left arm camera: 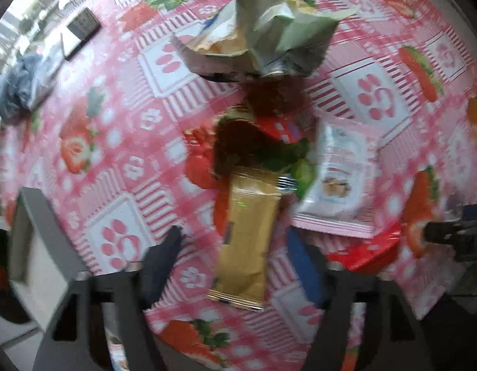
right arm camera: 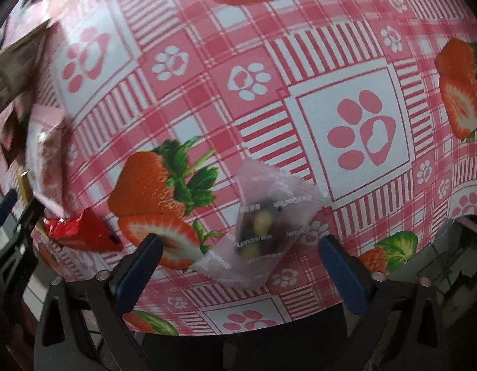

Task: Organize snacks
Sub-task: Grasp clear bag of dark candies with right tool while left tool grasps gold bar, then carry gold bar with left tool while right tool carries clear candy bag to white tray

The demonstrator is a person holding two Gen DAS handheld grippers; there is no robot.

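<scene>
Now L gripper [left arm camera: 235, 247] & R gripper [right arm camera: 241, 244] straddle snacks, untouched.

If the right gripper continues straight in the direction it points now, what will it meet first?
Most likely the translucent pink snack packet, which lies on the tablecloth between the open fingers of the right gripper. Neither pad touches it. Depth is hard to judge in this view.

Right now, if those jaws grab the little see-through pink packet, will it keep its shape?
Probably not. The pink packet looks like thin film with crinkled, loose ends, so it would likely flop. It seems light, holding only a few small lumps. Lying flat on the tablecloth, it shouldn't roll.
</scene>
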